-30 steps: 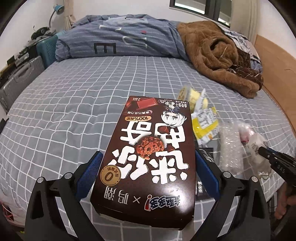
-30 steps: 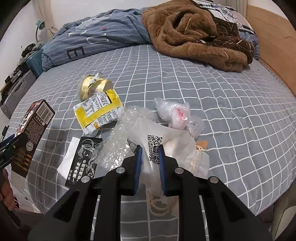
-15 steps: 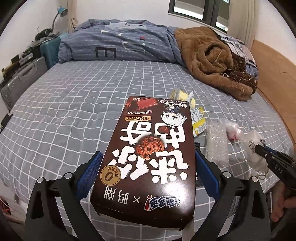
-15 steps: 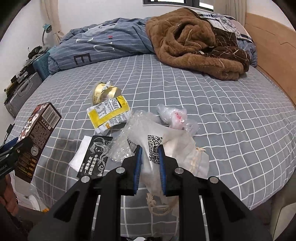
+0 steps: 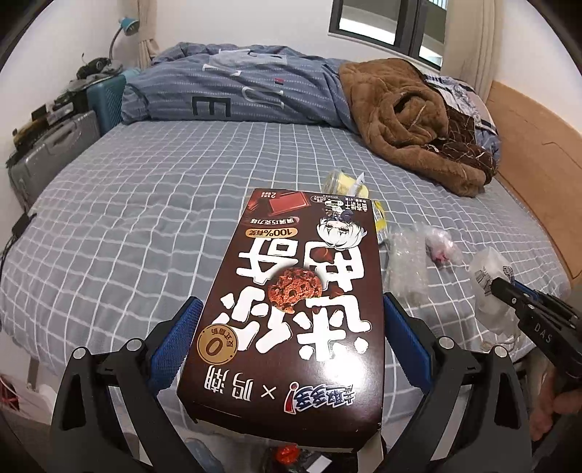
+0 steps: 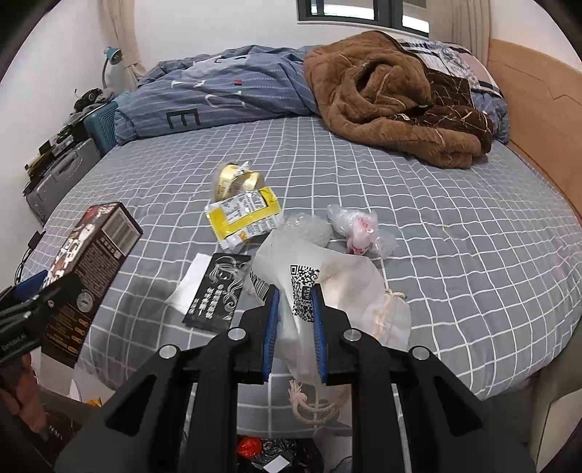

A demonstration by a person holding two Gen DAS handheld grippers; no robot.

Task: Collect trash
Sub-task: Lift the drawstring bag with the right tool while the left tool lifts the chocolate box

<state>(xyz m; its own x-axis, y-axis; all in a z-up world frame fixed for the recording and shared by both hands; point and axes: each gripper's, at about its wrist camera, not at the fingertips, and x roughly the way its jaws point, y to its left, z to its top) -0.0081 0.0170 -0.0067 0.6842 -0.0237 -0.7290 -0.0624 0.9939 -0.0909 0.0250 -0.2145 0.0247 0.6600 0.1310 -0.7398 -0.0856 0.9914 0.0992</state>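
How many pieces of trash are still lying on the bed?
5: a yellow cup, a yellow wrapper against it, a black packet near the edge, bubble wrap and a small crumpled bag side by side. More may hide under the held bag.

Soft, even daylight comes from the window at the far wall, leaving the room moderately bright with muted colours. Shadows are faint: a dim patch lies on the checked bedsheet beneath the held trash. Both fisheye views bend straight lines strongly outward and darken to black corners. Focus is fairly sharp throughout, with no strong glare.
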